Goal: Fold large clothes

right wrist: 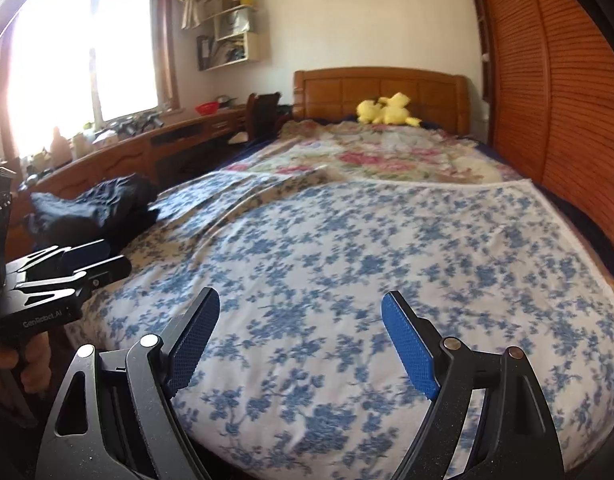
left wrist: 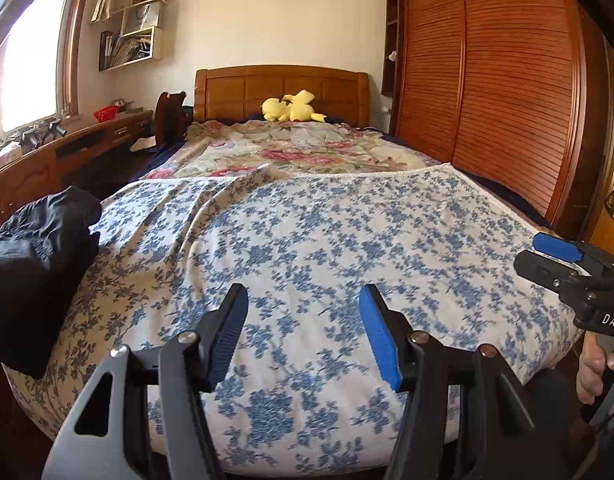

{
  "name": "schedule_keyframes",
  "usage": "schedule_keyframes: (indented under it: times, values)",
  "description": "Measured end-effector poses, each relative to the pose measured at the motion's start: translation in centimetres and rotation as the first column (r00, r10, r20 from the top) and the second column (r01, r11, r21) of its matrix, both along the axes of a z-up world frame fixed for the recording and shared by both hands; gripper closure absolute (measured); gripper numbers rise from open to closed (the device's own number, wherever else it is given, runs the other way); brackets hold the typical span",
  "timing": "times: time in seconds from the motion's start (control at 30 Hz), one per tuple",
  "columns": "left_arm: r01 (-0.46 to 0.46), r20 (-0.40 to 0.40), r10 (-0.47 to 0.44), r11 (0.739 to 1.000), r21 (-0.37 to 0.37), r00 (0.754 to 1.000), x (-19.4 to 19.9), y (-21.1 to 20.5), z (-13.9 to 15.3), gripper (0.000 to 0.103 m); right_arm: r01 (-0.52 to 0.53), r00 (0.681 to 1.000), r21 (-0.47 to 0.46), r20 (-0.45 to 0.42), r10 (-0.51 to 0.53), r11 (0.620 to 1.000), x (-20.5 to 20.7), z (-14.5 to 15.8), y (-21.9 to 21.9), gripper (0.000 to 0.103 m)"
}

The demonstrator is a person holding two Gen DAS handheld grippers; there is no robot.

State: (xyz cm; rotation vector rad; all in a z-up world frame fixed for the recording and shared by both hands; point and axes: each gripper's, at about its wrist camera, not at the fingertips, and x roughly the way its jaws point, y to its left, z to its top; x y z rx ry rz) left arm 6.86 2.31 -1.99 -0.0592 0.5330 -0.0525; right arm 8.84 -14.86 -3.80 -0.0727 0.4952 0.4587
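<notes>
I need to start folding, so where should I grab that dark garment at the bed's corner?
Probably with the left gripper, whose jaws are open. The dark garment lies bunched at the left edge of the bed. Take the raised fold nearest the blue-flowered cover, coming from the bed's middle, and drag it onto the flat area.

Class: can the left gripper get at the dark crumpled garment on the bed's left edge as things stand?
Probably yes. The left gripper hangs open and empty over the blue-flowered white bedspread, and the dark crumpled garment lies to its left with nothing between them. The right gripper is farther off.
</notes>
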Motion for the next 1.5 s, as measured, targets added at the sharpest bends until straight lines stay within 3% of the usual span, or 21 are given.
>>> schedule_keyframes:
  times: [0.3, 0.6, 0.93, 1.5]
  values:
    - [0.043, 0.077, -0.046, 0.998, 0.034, 0.996, -1.4, -2.7, 3.9, 0.046, 0.116, 0.987, 0.069, 0.102, -0.123, 0.991, -3.3, 3.7, -4.3, 0.018]
    - [0.027, 0.159, -0.033, 0.999, 0.039, 0.987, -5.1, -2.8, 6.7, 0.046, 0.16, 0.97, 0.089, 0.17, -0.173, 0.983, -5.9, 5.7, -5.0, 0.018]
    - [0.005, 0.166, -0.009, 1.0, 0.024, 0.986, -6.3, -1.7, 6.6, 0.046, 0.171, 0.962, 0.094, 0.2, -0.187, 0.981, -7.1, 5.6, -4.5, 0.018]
    - [0.0, 0.153, -0.004, 1.0, 0.027, 0.988, -6.2, -1.5, 6.0, 0.046, 0.169, 0.967, 0.093, 0.176, -0.183, 0.981, -6.4, 4.9, -4.5, 0.018]
